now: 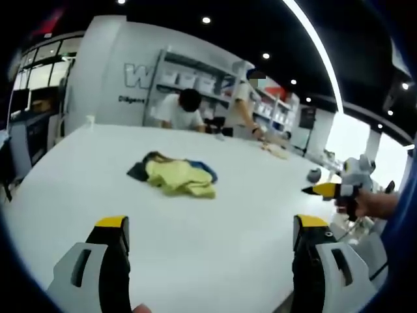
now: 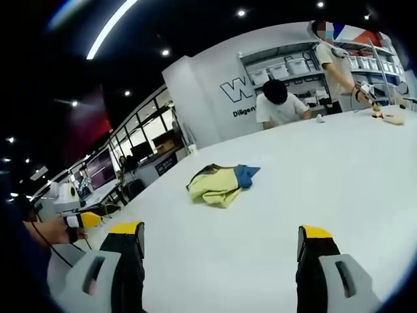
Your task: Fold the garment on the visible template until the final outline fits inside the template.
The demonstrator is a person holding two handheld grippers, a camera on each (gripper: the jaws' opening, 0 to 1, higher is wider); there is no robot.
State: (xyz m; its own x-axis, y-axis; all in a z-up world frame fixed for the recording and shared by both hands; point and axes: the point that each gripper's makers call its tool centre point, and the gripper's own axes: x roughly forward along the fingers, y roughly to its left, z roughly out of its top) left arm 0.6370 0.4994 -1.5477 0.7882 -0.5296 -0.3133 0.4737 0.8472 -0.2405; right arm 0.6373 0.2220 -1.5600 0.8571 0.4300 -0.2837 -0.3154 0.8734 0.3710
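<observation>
Fingers: left gripper and right gripper wide, empty; garment crumpled frame centre, well apart, equidistant

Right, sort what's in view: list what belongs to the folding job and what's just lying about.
Job:
crumpled yellow and blue garment
white table
left gripper
right gripper

Lying about:
small pale cloth at the table's far edge
white shelving with storage boxes

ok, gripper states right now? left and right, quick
Left gripper: open, jaws wide apart, holding nothing, short of the garment.
Right gripper: open, jaws wide apart, holding nothing.
</observation>
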